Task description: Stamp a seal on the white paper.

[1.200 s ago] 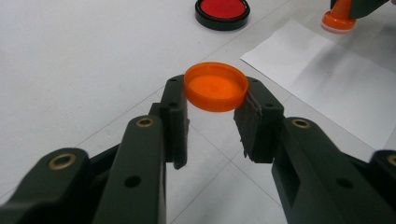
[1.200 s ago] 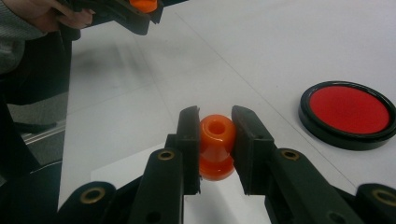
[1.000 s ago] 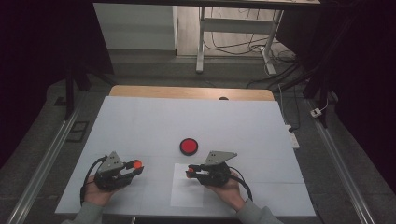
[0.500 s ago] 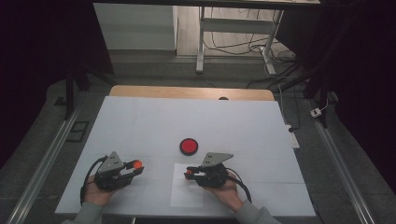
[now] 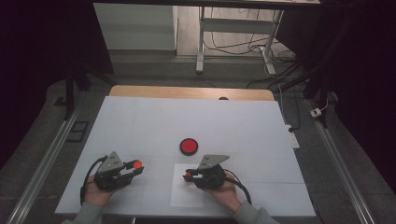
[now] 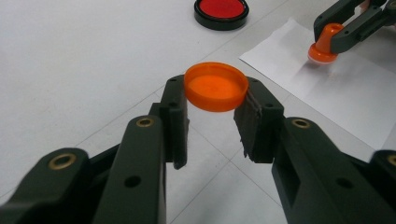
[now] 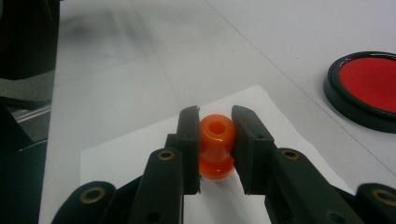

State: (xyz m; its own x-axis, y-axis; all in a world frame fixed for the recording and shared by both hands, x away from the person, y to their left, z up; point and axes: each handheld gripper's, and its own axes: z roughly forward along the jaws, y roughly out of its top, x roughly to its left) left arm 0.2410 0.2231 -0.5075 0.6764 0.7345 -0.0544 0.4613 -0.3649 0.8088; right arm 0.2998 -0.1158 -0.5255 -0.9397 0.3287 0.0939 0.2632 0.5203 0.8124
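My left gripper point(image 6: 215, 95) is shut on a flat round orange cap point(image 6: 215, 87), held by its rim a little above the table at the front left point(image 5: 137, 164). My right gripper point(image 7: 216, 128) is shut on a small orange knob-shaped stamp point(image 7: 216, 147), its flared base down at a white paper sheet point(image 7: 130, 158). In the high view that gripper point(image 5: 187, 175) hangs over the sheet point(image 5: 187, 198) at the front centre. The left gripper view shows the stamp point(image 6: 323, 46) at the sheet's near corner; whether it touches the paper I cannot tell.
A round red pad in a black rim point(image 5: 188, 146) lies on the white table point(image 5: 187, 116) just beyond the sheet, between the two grippers. It also lies at the far side of the left gripper view point(image 6: 221, 10) and at the right in the right gripper view point(image 7: 369, 84).
The right gripper with the stamp has edged slightly left and toward the front edge over the paper. The left gripper with the cap has stayed put.
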